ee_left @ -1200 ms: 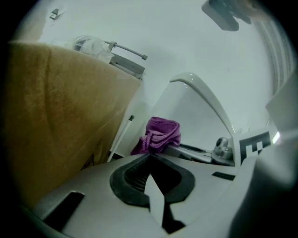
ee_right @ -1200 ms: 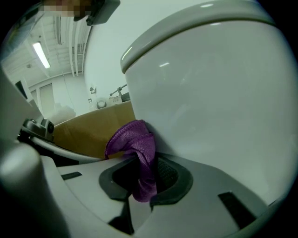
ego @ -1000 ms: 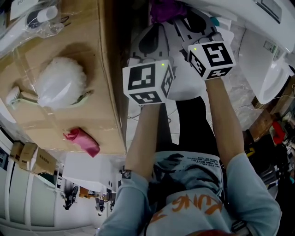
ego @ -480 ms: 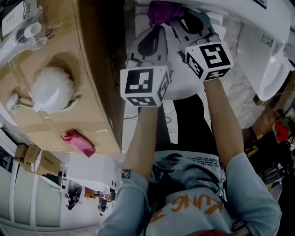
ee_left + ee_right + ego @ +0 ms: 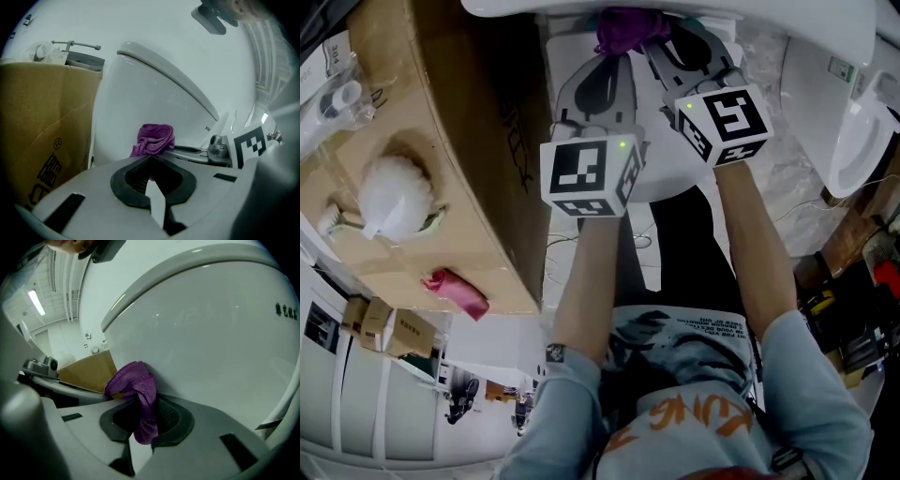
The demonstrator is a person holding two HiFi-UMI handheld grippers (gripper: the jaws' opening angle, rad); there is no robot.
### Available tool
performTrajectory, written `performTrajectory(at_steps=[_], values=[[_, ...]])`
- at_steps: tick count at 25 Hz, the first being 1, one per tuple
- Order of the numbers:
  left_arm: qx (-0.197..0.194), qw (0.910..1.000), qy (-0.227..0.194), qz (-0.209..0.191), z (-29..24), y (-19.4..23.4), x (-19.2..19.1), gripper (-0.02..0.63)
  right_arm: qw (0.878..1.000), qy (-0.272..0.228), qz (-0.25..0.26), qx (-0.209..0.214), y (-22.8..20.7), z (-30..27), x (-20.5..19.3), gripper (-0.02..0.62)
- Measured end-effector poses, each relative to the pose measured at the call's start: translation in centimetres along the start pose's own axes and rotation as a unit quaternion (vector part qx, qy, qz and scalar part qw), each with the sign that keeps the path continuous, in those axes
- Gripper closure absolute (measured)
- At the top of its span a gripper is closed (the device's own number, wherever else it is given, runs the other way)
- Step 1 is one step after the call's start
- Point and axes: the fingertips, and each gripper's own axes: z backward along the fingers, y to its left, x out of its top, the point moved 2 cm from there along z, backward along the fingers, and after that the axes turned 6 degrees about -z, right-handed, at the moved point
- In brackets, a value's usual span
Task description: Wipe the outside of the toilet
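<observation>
Right gripper (image 5: 143,401) is clenched on the crumpled purple microfibre cloth (image 5: 136,380); a fold of it hangs down between the black pads and the bunched top presses against the curved side of the glossy white ceramic toilet (image 5: 211,333); up near the rim there's a small dark printed mark (image 5: 286,310), too small to read.

Left gripper (image 5: 150,157) sits alongside, jaws drawn together with nothing hanging between them; the cloth sits just past its tips, right at the bowl wall; whether it touches that cloth I can't tell; tiny dark print shows under the seat edge (image 5: 207,129), unreadable.

From above, both grippers point at the same spot under the toilet's rim, left gripper (image 5: 611,54) and right gripper (image 5: 658,42) side by side, each black-and-white marker cube facing up; the purple bundle shows between their tips.

To the person's left stands a tall brown cardboard box (image 5: 459,141) close beside the bowl; its side carries dark print, a circled R (image 5: 56,143) above a large Chinese character; a white fluffy item in clear plastic wrap (image 5: 389,197) lies on top, with a crumpled pink rag (image 5: 455,292) near the box's edge; the person's grey shirt (image 5: 694,412) shows orange lettering, upside down and partly hidden.
</observation>
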Motion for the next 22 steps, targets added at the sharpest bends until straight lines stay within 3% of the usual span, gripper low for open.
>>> performTrajectory(at_steps=[22], values=[[-0.024, 0.9986, 0.032, -0.035, -4.9, -9.1, -1.6, 0.581, 0.998, -0.016, -0.024, -0.047, -9.6, 7.8, -0.7, 0.515]])
